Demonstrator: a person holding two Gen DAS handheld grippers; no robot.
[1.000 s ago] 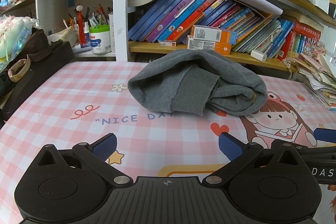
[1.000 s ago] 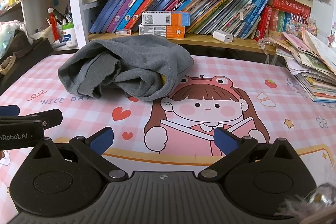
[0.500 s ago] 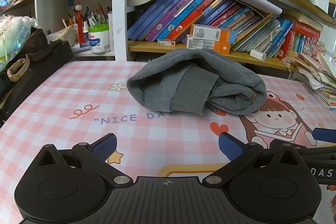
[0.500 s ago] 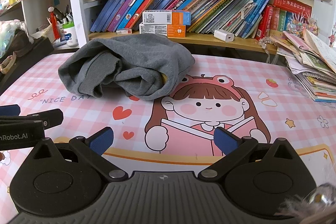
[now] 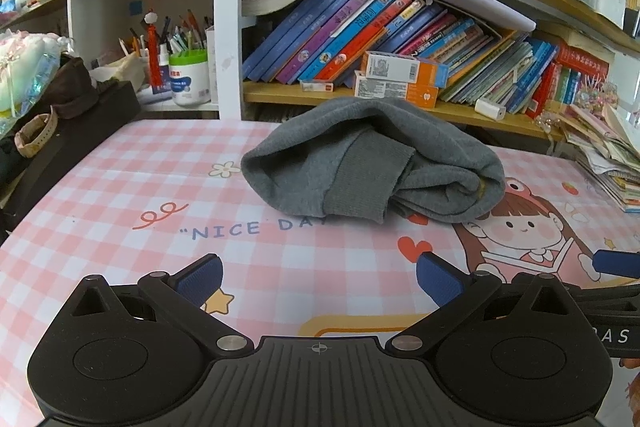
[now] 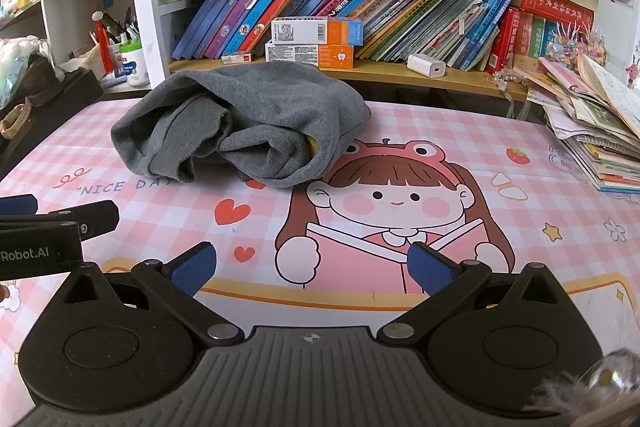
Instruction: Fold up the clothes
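Across the whole foreground lies a pink-and-white checked table mat [image 5: 120,187] printed with a cartoon girl reading and the words "NICE DAY". Behind the mat stands a wooden bookshelf [image 6: 400,71] packed with leaning, colourful books. At the mat's far edge, just in front of the shelf, sits a crumpled grey knitted sweatshirt [image 5: 372,159] — bunched in a heap, one ribbed cuff turned outward, not yet folded. Nearer on the mat, well short of the sweatshirt, the left gripper [image 5: 319,279] and right gripper [image 6: 313,268] hover side by side — each with its blue-padded fingers spread wide, gripping nothing.
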